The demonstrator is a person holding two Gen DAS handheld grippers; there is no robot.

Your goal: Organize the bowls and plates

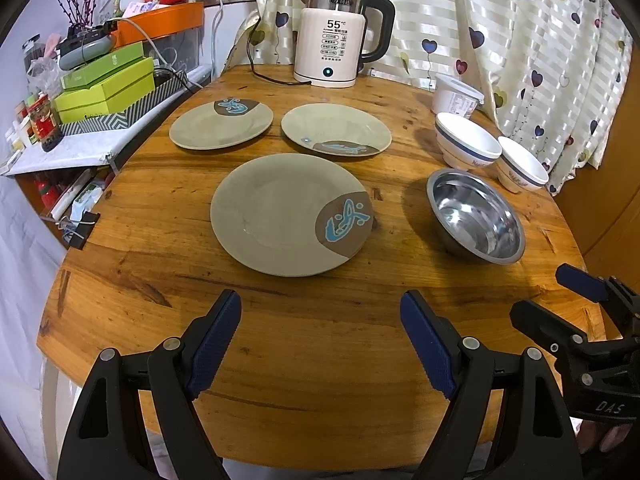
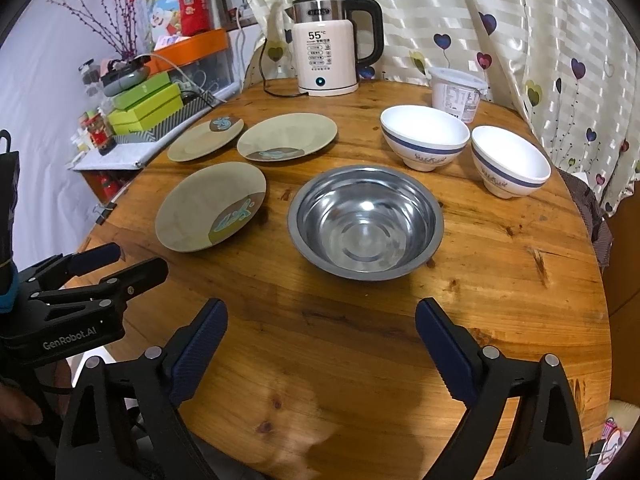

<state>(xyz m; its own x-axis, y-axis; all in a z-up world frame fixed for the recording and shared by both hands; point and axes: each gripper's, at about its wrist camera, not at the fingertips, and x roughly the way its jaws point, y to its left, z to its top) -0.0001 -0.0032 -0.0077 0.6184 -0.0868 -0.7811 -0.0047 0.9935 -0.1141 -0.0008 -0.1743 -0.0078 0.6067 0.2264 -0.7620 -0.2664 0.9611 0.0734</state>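
Three olive plates with a blue fish mark lie on the round wooden table: a large near plate, a far left plate and a far right plate. A steel bowl sits right of the near plate. Two white bowls with a blue band stand behind it, one further left, one further right. My left gripper hangs open over bare wood before the near plate. My right gripper is open before the steel bowl, holding nothing.
A white electric kettle and a white plastic tub stand at the table's back. A curtain hangs behind and to the right. A cluttered side shelf with green boxes borders the table's left edge.
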